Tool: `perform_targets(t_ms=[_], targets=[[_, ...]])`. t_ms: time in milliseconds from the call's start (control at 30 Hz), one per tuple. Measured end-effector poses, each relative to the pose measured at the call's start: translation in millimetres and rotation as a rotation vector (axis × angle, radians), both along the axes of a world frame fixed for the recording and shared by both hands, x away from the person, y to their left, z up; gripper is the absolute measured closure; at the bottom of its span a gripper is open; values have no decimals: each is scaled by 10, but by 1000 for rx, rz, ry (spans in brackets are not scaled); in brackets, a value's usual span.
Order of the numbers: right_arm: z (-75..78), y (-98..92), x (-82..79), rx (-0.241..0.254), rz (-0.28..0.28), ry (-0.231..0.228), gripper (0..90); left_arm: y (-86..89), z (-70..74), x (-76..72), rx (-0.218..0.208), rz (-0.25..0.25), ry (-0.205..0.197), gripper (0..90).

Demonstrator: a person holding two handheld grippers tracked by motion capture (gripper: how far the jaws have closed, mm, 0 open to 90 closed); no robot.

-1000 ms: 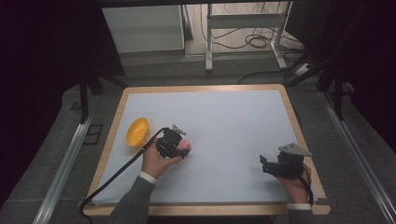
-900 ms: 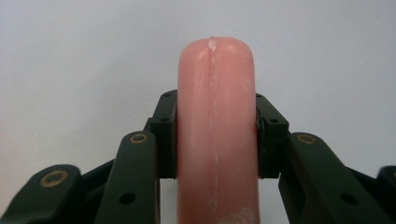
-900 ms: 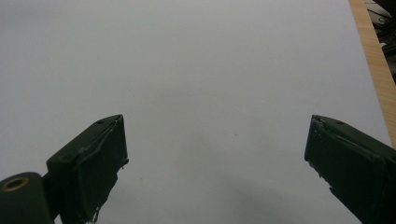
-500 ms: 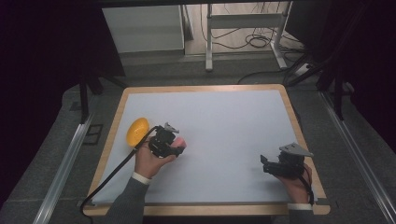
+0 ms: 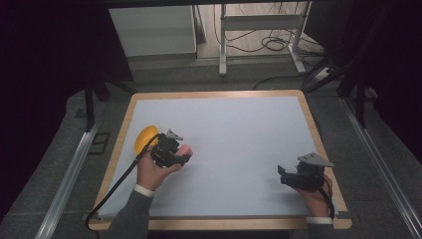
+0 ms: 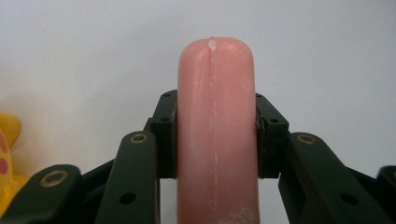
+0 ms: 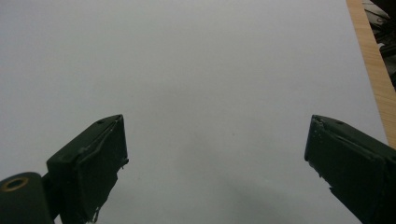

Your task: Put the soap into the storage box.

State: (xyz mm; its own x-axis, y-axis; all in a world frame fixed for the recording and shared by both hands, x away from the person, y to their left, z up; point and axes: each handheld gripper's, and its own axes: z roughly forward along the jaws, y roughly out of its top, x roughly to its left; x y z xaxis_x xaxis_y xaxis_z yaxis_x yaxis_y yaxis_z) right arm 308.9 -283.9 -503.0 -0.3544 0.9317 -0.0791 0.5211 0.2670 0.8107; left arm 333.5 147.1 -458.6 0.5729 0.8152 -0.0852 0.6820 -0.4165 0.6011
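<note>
Left gripper [image 6: 215,140] fingers [image 6: 164,135] are clamping a pink sausage-shaped piece [image 6: 215,121] between them, tip poking past them. Yellow toy [image 5: 146,138] sitting just beside. Right gripper [image 7: 217,158] fingers are spreading wide over bare white tabletop [image 5: 239,129].

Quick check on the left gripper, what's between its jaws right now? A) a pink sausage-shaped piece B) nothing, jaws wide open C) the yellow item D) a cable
A: in the left gripper view the left gripper has both black pads pressed against the sides of a pink sausage-shaped piece, while the yellow item sits apart at the table's left edge.
</note>
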Motion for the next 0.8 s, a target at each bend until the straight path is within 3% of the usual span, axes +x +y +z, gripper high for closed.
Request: perform_targets(t_ms=[800], targets=[[-10, 1, 3, -4, 2, 4, 55, 222, 139, 11, -36, 46, -39, 600]])
